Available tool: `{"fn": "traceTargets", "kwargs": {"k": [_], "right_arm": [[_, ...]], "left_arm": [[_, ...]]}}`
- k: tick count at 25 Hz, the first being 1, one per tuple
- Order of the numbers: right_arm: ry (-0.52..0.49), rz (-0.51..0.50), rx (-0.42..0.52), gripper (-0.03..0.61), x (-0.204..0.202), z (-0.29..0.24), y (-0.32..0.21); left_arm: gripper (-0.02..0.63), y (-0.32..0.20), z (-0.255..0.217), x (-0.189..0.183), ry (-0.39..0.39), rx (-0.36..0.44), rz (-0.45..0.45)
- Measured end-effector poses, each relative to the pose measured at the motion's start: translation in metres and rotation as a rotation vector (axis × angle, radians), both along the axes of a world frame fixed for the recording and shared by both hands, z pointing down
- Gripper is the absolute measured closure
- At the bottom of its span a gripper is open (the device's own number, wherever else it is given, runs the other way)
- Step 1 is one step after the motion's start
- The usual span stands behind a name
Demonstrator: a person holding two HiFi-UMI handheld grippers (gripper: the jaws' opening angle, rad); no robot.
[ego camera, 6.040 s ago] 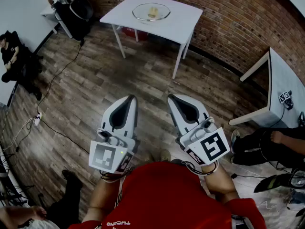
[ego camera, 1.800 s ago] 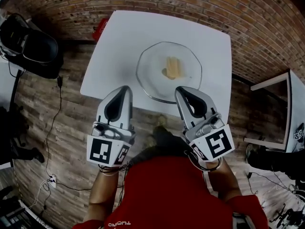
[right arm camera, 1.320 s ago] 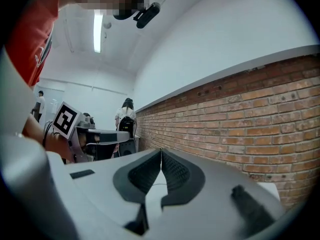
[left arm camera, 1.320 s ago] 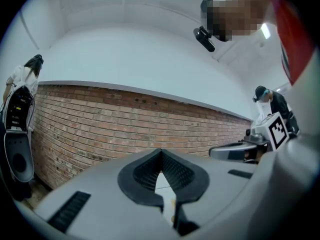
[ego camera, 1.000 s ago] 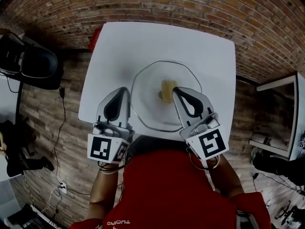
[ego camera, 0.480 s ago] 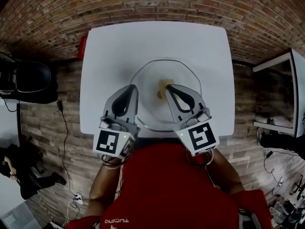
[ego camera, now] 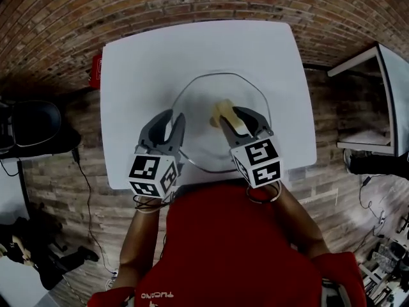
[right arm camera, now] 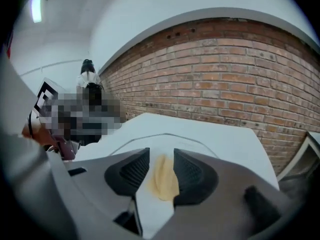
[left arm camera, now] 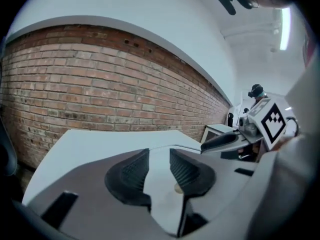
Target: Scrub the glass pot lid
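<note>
Brick wall [ego camera: 64, 18] on the far side, plank floor [ego camera: 57, 197] around. White table [ego camera: 128, 75] sits directly below the camera. Glass pot lid [ego camera: 198, 98] lies flat on the table, toward the near edge. Yellow sponge [ego camera: 222, 111] rests on the lid's middle. No knob is visible; it may be under the sponge or on the underside, cannot tell which.

Left gripper [ego camera: 170, 116] is over the lid's left rim. Its jaws are partly apart and have just been opening. Only bare lid and table show through the gap; nothing is gripped.

Right gripper [ego camera: 238, 116] is just right of the lid's centre. Its jaws are spread wide and have also just been opening. The sponge lines up in the gap, but the pads do not appear to squeeze it; it keeps its full shape.

Handling, as judged:
- **Lid:** stiff, smooth and brittle at the rim, and likely to skate on the slick tabletop if pushed sideways. Best hold is the left jaws across the lid's left rim, firm but not hard, to pin it.
- **Sponge:** soft and light, and it compresses. Take it across its narrow width at mid-body, leaving a face below the pads to rub the glass.
</note>
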State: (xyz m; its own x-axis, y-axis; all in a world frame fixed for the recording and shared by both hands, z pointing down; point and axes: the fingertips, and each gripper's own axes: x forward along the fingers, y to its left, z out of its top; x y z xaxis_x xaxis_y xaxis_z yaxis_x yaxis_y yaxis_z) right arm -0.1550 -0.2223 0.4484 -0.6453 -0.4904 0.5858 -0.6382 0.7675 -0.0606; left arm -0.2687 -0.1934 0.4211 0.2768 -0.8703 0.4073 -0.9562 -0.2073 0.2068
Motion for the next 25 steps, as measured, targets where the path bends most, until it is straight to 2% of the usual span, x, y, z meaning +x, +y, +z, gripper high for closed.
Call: {"fn": "traceTargets", "kwargs": {"k": [1, 2, 8, 12, 20, 21, 22, 25], "right_arm": [[0.02, 0.009, -0.017, 0.431, 0.001, 0.007, -0.001], [0.04, 0.015, -0.034, 0.428, 0.002, 0.015, -0.002], [0.149, 0.036, -0.097, 0.423, 0.002, 0.046, -0.011], [0.191, 0.046, -0.14, 0.423, 0.0, 0.059, -0.011], [0.235, 0.067, -0.176, 0.427, -0.005, 0.075, -0.009], [0.243, 0.073, -0.175, 0.447, -0.005, 0.075, -0.009], [0.25, 0.079, -0.172, 0.511, -0.005, 0.075, -0.009], [0.246, 0.095, -0.169, 0.522, -0.003, 0.075, -0.012]], "left_arm": [[0.477, 0.0, 0.006, -0.002, 0.01, -0.023, 0.012], [0.461, -0.001, 0.012, -0.004, 0.019, -0.046, 0.022], [0.408, 0.0, 0.054, -0.017, 0.101, -0.198, 0.048], [0.405, 0.0, 0.076, -0.021, 0.173, -0.273, 0.06], [0.407, 0.005, 0.106, -0.022, 0.26, -0.389, 0.099], [0.419, 0.005, 0.107, -0.021, 0.265, -0.392, 0.106], [0.443, 0.005, 0.108, -0.02, 0.269, -0.393, 0.11], [0.48, 0.004, 0.108, -0.017, 0.285, -0.386, 0.112]]}}
